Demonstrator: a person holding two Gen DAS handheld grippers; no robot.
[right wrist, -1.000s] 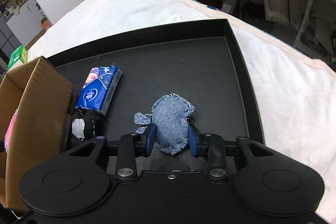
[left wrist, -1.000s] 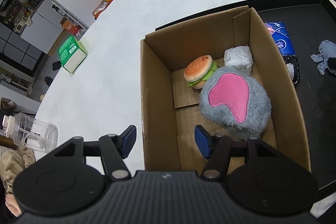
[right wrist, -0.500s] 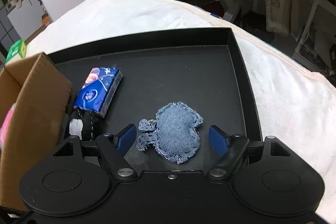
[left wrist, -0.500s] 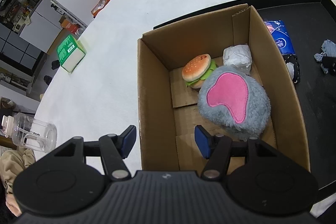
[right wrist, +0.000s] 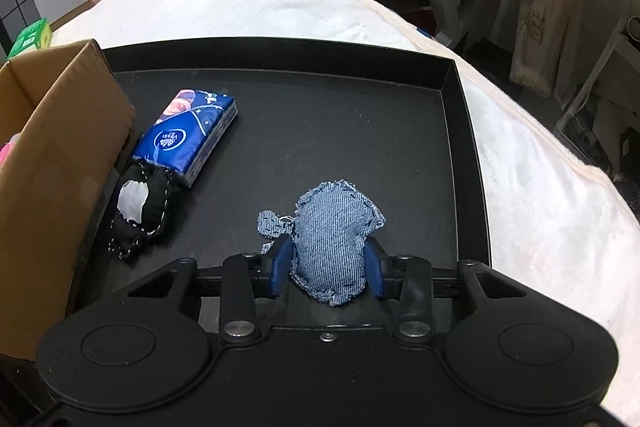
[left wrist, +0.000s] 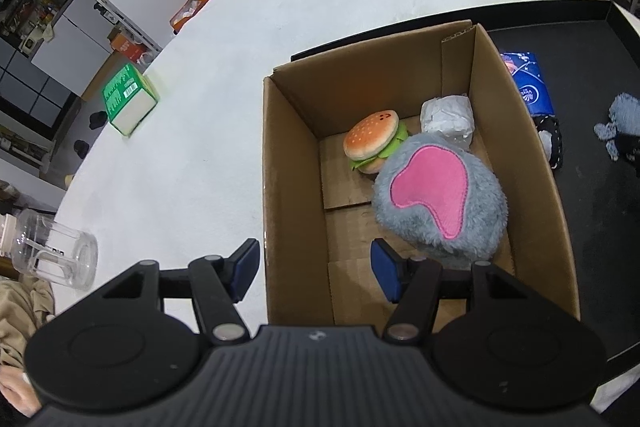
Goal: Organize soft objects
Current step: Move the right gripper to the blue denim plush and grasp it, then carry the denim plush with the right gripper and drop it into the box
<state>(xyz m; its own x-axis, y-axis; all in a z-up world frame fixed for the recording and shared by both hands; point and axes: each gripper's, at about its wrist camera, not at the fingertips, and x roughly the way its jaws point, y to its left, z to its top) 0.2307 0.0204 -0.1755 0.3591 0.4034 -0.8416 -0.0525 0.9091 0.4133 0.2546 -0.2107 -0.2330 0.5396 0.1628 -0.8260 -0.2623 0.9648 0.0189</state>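
A cardboard box (left wrist: 292, 187) holds a plush burger (left wrist: 372, 139), a grey plush with a pink patch (left wrist: 436, 203) and a white wrapped bundle (left wrist: 448, 115). My left gripper (left wrist: 314, 269) is open, its fingers astride the box's left wall. My right gripper (right wrist: 326, 267) is shut on a denim soft toy (right wrist: 332, 231) over the black tray (right wrist: 360, 131). A blue tissue pack (right wrist: 188, 135) and a black-and-white soft toy (right wrist: 138, 207) lie on the tray beside the box (right wrist: 52, 147). The denim toy also shows in the left wrist view (left wrist: 622, 119).
The tray and box sit on a white cloth-covered table (left wrist: 200, 147). A green carton (left wrist: 128, 99) and a clear plastic jar (left wrist: 52, 253) lie on the table's left side. Shelves and bags stand beyond the table's right edge (right wrist: 560, 27).
My right gripper opened half a second ago, then closed on the denim toy and lifted it slightly. The left gripper has barely moved.
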